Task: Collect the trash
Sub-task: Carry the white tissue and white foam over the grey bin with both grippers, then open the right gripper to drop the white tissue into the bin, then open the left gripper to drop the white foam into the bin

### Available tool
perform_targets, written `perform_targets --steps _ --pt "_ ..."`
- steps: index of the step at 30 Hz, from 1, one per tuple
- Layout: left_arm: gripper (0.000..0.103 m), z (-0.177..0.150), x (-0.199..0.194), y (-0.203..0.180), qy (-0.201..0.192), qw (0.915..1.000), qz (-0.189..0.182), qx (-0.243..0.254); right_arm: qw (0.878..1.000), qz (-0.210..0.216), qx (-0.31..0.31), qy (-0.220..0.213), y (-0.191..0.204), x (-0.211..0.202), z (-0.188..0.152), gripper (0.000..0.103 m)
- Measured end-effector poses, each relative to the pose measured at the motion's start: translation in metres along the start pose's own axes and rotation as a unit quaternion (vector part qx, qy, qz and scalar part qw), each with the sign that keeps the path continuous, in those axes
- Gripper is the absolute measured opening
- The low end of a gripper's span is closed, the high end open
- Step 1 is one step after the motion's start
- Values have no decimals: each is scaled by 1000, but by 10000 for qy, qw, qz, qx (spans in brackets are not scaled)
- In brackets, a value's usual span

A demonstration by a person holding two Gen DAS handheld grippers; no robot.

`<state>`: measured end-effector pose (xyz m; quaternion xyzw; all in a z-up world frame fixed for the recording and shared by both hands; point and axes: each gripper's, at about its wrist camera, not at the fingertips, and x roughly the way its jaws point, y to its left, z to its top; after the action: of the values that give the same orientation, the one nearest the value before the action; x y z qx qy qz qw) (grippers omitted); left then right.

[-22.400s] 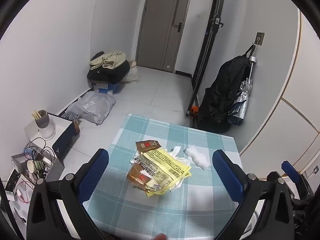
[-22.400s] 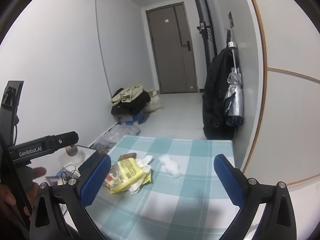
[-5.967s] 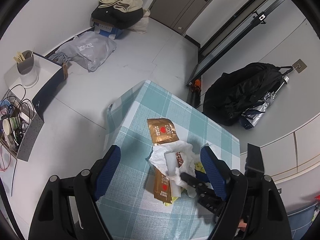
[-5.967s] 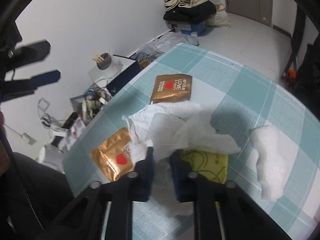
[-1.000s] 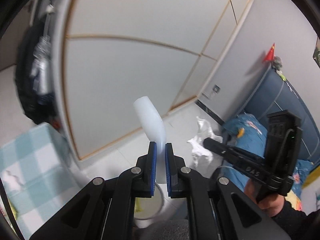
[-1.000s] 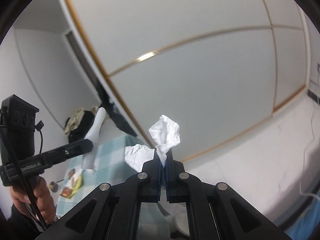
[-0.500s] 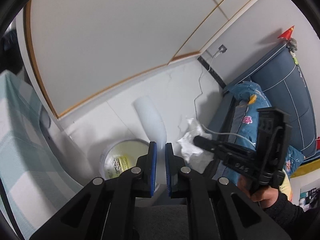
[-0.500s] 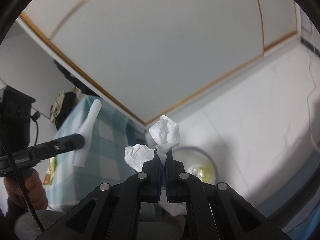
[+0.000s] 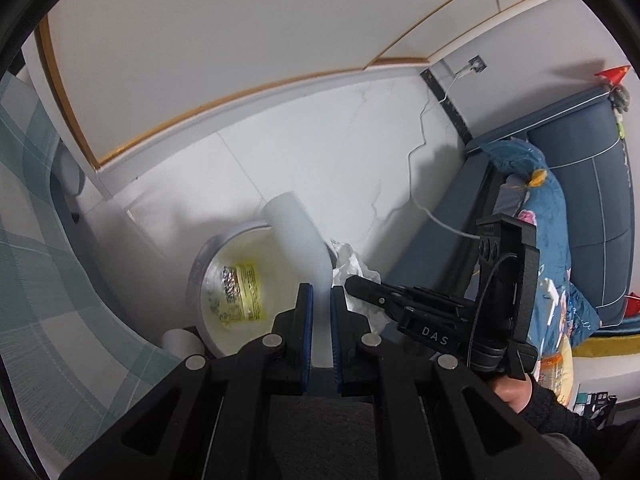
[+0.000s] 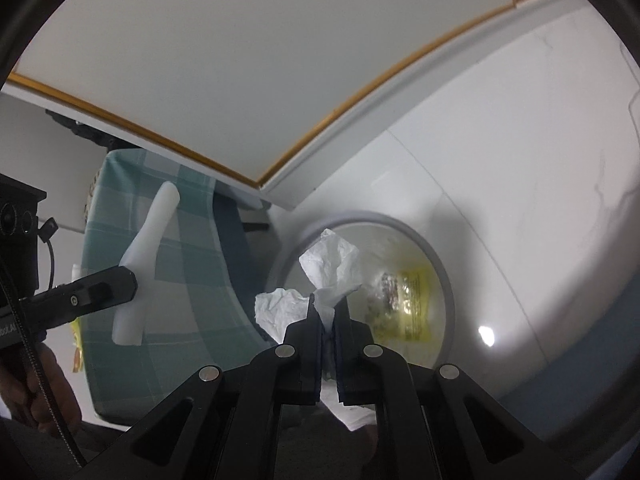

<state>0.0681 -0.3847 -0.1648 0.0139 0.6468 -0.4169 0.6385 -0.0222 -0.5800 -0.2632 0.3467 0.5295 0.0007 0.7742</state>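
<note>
Left tool pinches foam strip, right tool pinches tissue, above bin.

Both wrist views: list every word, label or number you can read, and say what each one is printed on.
"DAS" – on the black body of the right gripper, seen in the left wrist view.
Yellow wrapper in the trash bin: dark print, too blurred to read.
Left gripper in the right wrist view: white letters cut off at the frame edge, unreadable.
</note>
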Motion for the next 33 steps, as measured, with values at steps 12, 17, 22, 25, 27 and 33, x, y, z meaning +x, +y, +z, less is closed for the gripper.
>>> perform_targets --steps 12,17,22,25,27,33 --pt "4 -2 28 5 422 9990 125 -102 10000 -50 33 18 -9 6 -8 37" --pt "5 -5 40 4 649 9977 139 -100 9993 -173 119 -296 -18 -13 -8 41" --pt "7 -5 55 0 938 9953 213 -77 9979 -267 254 -541 -27 -32 -9 58" --pt "9 -6 63 0 1159 9929 228 -146 9974 -269 317 -596 -30 -37 -10 65" --pt "10 -6 68 -2 1256 9917 262 -108 9972 -266 371 -592 -31 -39 -10 70" --pt "15 -6 75 0 1375 9896 324 -266 9975 -223 385 -542 -29 -40 -8 75"
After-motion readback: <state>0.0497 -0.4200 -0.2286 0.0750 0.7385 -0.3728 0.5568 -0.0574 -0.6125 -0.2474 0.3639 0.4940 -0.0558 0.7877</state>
